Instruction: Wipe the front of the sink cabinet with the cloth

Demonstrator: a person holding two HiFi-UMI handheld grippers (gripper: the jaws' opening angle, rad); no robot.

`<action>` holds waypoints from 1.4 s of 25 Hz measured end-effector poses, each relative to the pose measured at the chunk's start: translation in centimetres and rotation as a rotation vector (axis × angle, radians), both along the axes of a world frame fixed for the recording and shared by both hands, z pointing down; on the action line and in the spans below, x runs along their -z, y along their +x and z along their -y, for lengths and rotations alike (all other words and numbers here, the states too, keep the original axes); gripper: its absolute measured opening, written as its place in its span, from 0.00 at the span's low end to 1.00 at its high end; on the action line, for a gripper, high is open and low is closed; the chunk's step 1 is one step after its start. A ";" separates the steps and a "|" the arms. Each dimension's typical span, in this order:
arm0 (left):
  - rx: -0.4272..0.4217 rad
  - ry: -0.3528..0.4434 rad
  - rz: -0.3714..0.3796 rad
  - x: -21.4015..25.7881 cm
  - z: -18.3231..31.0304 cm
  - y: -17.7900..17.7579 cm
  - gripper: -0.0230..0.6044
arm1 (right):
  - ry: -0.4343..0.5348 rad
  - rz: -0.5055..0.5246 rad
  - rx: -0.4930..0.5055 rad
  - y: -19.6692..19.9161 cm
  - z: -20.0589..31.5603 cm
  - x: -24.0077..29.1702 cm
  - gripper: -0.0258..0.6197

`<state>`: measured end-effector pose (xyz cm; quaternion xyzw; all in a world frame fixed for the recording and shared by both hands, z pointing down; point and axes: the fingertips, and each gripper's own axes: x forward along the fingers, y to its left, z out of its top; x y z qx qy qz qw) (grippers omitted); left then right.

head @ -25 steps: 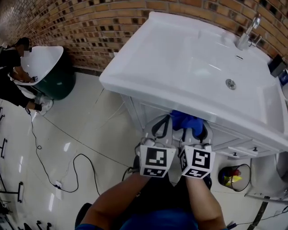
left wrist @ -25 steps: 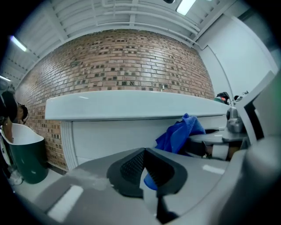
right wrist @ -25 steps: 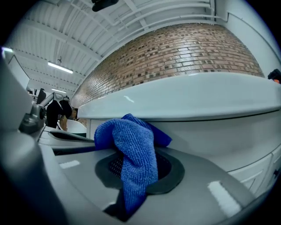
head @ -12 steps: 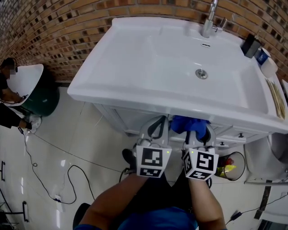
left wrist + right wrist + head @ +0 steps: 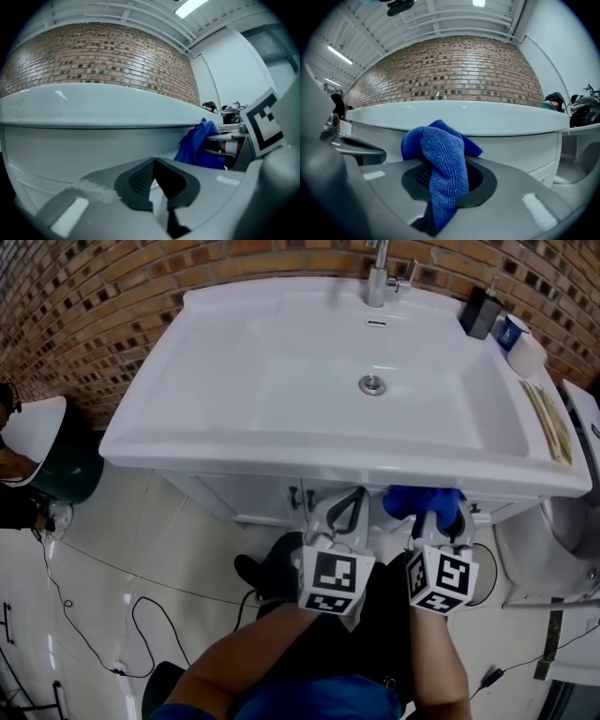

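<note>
- The cloth (image 5: 440, 159), blue and bunched, is pinched in the right gripper (image 5: 437, 521). Its jaws are closed on the lower fold, and a loose wad stands up past their tips.
- From the head view the cloth sits just under the front rim of the sink (image 5: 309, 470), toward the sink's right end. It faces the cabinet front (image 5: 244, 498) below that rim.
- The coming move turns on this: the cabinet front lies straight ahead of the cloth, beyond the jaw tips. Its long axis runs sideways beneath the sink rim. I cannot tell whether the cloth touches the panel or hangs just off it.
- Judging from that, a short push forward would bring the wad against the panel. Strokes sideways along the panel then suit it best.
- The right gripper is the one placed to do the wiping.
- The left gripper (image 5: 154, 173) is just beside it, below the sink's middle. Its jaws are closed with nothing between them, and they point at the same panel.
- Most of the cabinet front stretches toward the sink's left end, away from the cloth.
- Behind the sink stands a tap (image 5: 378, 282) against a brick wall (image 5: 94, 296).
- A cable (image 5: 141, 615) trails over the floor to the sink's left.
</note>
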<state>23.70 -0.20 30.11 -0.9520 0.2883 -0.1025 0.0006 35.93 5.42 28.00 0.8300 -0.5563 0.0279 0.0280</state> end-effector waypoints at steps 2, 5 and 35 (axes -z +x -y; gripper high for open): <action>-0.031 -0.006 0.002 -0.2 -1.0 1.7 0.04 | -0.013 -0.004 -0.032 1.9 -1.1 -0.3 0.15; -0.071 -0.012 0.006 -0.6 -2.2 3.8 0.05 | -0.032 -0.005 -0.066 4.2 -2.3 -1.0 0.15; 0.271 0.002 -0.005 -0.2 5.9 -15.5 0.05 | 0.013 0.018 0.387 -19.2 5.7 0.7 0.15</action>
